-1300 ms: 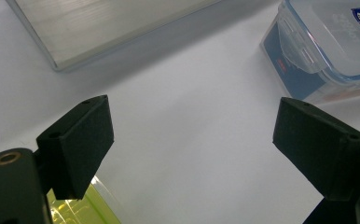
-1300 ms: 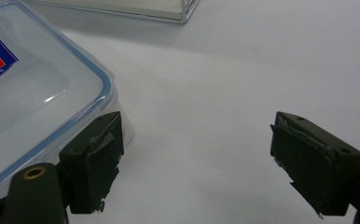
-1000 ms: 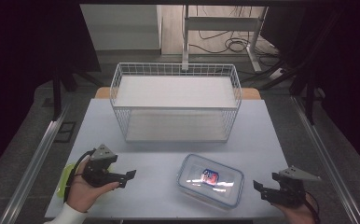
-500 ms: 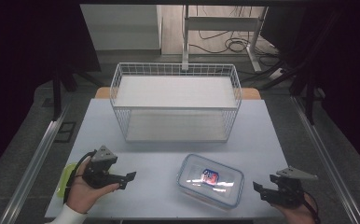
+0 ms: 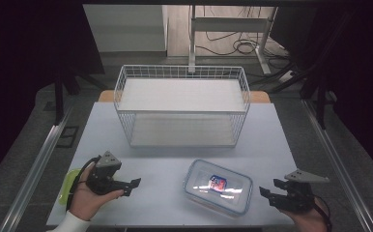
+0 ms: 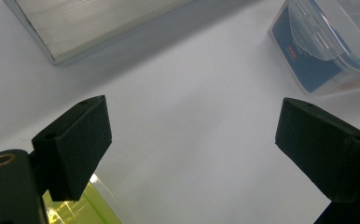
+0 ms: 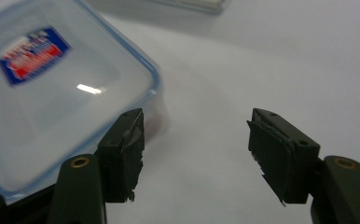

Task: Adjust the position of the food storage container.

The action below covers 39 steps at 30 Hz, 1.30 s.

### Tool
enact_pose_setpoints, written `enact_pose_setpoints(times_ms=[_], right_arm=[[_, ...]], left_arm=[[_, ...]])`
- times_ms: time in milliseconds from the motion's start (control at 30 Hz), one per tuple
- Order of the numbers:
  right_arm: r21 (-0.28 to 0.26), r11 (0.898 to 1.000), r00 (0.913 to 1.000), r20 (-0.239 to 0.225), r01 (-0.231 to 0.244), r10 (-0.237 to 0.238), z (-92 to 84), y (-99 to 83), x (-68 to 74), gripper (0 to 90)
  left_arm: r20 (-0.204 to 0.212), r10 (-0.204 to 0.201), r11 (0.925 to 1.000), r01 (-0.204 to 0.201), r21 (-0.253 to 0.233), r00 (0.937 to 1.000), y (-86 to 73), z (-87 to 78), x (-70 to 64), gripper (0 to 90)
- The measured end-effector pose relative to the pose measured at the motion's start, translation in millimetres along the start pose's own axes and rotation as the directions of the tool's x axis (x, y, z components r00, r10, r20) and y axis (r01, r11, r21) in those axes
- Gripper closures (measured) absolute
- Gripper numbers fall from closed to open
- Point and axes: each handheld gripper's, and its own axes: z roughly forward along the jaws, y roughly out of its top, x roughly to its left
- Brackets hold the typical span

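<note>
Your right gripper (image 5: 267, 192), jaws apart and just closing on nothing, sits beside the clear lidded container (image 5: 218, 186) on the desk (image 5: 271, 140), your left gripper (image 5: 134, 185) open.

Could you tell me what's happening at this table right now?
A person holds a gripper in each hand over a white table. The right gripper sits just right of a lidded clear box; its jaws have just been closing, with nothing between them. The left gripper hangs open, a way left of the box. A wire basket stands empty behind.
</note>
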Motion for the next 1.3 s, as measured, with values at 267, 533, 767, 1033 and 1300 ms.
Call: enact_pose_setpoints(times_ms=[267,533,767,1033,1300], right_arm=[[-0.004,0.995,0.9899,-0.105,0.096,-0.096,-0.8,31.7,27.0,57.4],[0.077,0.966,0.9414,-0.257,0.245,-0.219,12.4,47.5,75.9,84.7],[0.129,0.921,0.8833,-0.357,0.368,-0.303,14.9,41.3,114.1,89.0],[0.236,0.851,0.848,-0.388,0.47,-0.361,28.6,16.6,131.6,89.1],[0.274,0.833,0.8624,-0.322,0.48,-0.391,32.9,9.9,124.1,89.2]], left_arm=[[-0.006,0.002,1.0,-0.002,0.008,1.0,0.5,4.0,-0.7,10.0],[-0.013,-0.002,1.0,0.002,0.008,0.9999,-2.0,2.0,1.5,10.1],[-0.014,0.004,1.0,-0.004,-0.001,0.9999,-0.6,-0.5,-0.5,10.0],[-0.01,0.007,1.0,-0.007,0.002,0.9999,-0.3,0.8,0.1,9.9],[-0.015,0.009,1.0,-0.009,-0.003,0.9998,0.6,0.9,-1.1,10.0]])
